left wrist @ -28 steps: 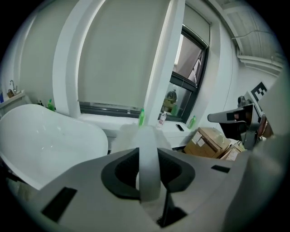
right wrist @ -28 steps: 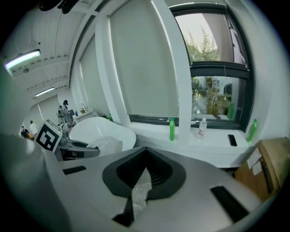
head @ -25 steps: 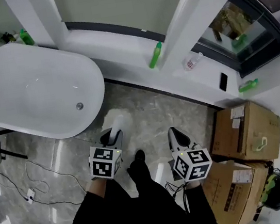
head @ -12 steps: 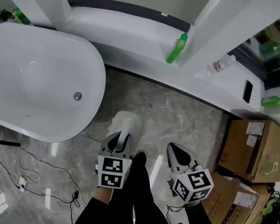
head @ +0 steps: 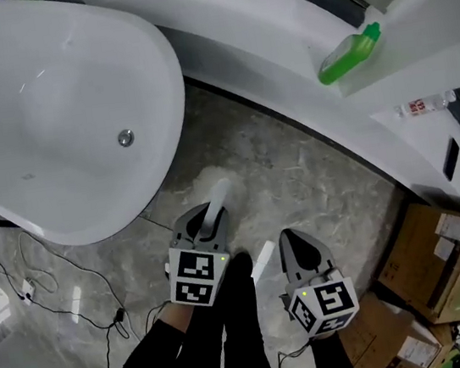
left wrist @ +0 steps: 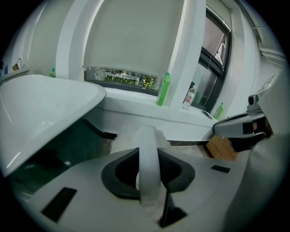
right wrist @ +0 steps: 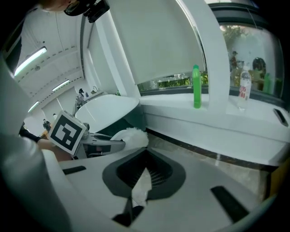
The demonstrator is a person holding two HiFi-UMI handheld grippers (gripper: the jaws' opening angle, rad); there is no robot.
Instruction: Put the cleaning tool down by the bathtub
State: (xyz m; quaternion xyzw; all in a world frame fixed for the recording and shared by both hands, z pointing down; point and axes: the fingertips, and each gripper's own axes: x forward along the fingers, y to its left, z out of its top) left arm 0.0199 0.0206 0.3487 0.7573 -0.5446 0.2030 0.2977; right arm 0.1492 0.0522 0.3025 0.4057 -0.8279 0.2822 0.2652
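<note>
The cleaning tool is a white duster with a slim handle and a fluffy head low over the marble floor, just off the bathtub's near end. My left gripper is shut on the handle, with the tub wall to its left. In the right gripper view the duster head sticks out past the left gripper. My right gripper hangs beside it to the right, shut, with a white scrap pinched in its jaws.
A white window ledge runs behind the tub and carries a green bottle and a clear bottle. Cardboard boxes stand at the right. A thin cable trails over the floor left of my legs.
The view has swung down and closer, so the tub and floor fill more of it. Both grippers keep their grips, and the duster now sits a little nearer the tub.
</note>
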